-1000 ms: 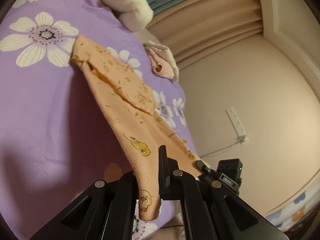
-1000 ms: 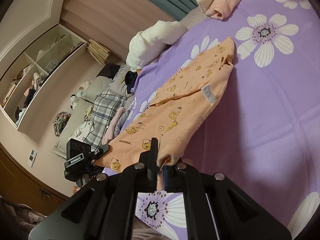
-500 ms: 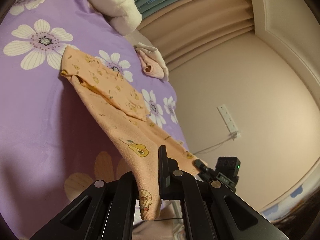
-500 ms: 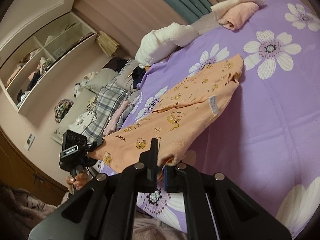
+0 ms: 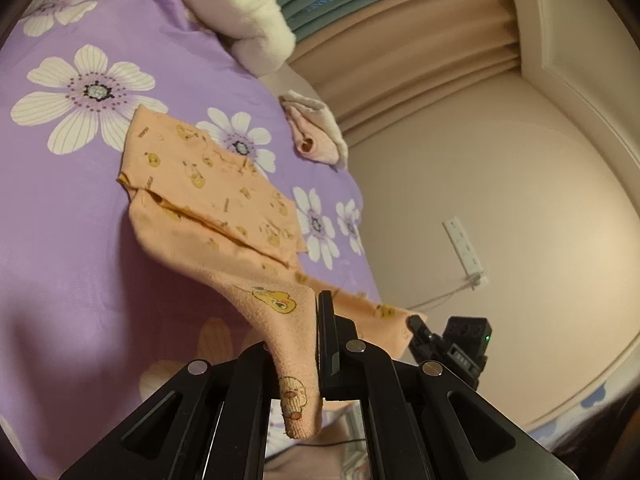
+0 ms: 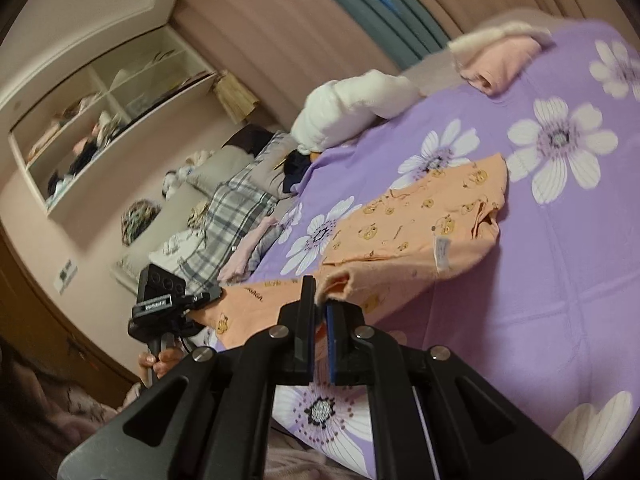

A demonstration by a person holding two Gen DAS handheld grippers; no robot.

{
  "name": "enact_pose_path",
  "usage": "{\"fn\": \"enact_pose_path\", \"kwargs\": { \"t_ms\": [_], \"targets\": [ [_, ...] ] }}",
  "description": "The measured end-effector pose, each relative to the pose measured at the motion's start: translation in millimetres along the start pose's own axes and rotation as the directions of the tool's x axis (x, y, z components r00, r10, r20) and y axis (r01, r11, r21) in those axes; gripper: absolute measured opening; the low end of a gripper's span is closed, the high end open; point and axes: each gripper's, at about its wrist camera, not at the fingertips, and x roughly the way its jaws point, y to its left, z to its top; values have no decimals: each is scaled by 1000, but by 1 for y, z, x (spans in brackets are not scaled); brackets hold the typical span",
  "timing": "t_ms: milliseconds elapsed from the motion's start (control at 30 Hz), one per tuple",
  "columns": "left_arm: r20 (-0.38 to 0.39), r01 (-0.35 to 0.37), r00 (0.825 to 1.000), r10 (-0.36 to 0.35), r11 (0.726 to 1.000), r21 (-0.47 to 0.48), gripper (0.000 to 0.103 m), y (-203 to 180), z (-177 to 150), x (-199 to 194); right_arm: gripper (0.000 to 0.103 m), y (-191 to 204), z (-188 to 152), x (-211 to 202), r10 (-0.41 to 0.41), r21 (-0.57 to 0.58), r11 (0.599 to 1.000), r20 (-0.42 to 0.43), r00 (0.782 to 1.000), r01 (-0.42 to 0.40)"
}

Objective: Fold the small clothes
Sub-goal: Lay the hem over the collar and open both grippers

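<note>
A small orange garment with a yellow cartoon print lies partly on the purple flowered bedspread. Its near edge is lifted off the bed. My left gripper is shut on one near corner, and a tail of cloth hangs below the fingers. My right gripper is shut on the other near corner of the garment. The far end rests flat on the bedspread, with a white label showing. Each gripper shows in the other's view, holding the stretched edge.
A white fluffy bundle and a folded pink and white garment lie at the far side of the bed. Pillows and a plaid cloth lie beyond the bed's edge. A wall shelf and curtains stand behind.
Both grippers have kept their hold and drawn back toward the near edge of the bed. The garment is stretched out longer and lies lower over the bedspread.
</note>
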Motion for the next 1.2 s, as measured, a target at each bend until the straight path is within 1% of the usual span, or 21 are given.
{"fn": "enact_pose_path", "kwargs": {
  "t_ms": [67,200,367,567,667,800,1000,1133,1200],
  "targets": [
    [-2,-21,1000,21,1000,0,0,3,9,6,6,-10,5,6,-13,45,999,0,1000,13],
    [-5,-39,999,39,999,-15,0,12,25,15,7,-26,16,18,-30,105,994,5,1000,29],
    [10,-61,998,62,998,-27,0,21,52,27,6,-35,38,34,-37,111,993,26,999,34],
    [35,-81,996,83,996,-40,0,32,88,41,6,-50,76,57,-58,113,992,71,996,50],
    [46,-92,994,95,994,-61,0,41,107,53,6,-62,93,70,-75,128,990,81,994,64],
    [35,-106,993,110,990,-90,0,55,128,71,6,-86,116,93,-112,170,981,84,990,97],
    [27,-151,987,156,980,-131,0,77,162,103,6,-122,139,131,-187,238,956,48,981,171],
    [16,-187,981,192,968,-167,0,97,180,122,6,-134,151,154,-223,245,946,12,975,213],
    [-3,-201,979,205,958,-205,0,109,187,132,6,-138,157,167,-243,238,942,-9,970,238]
  ]
}}
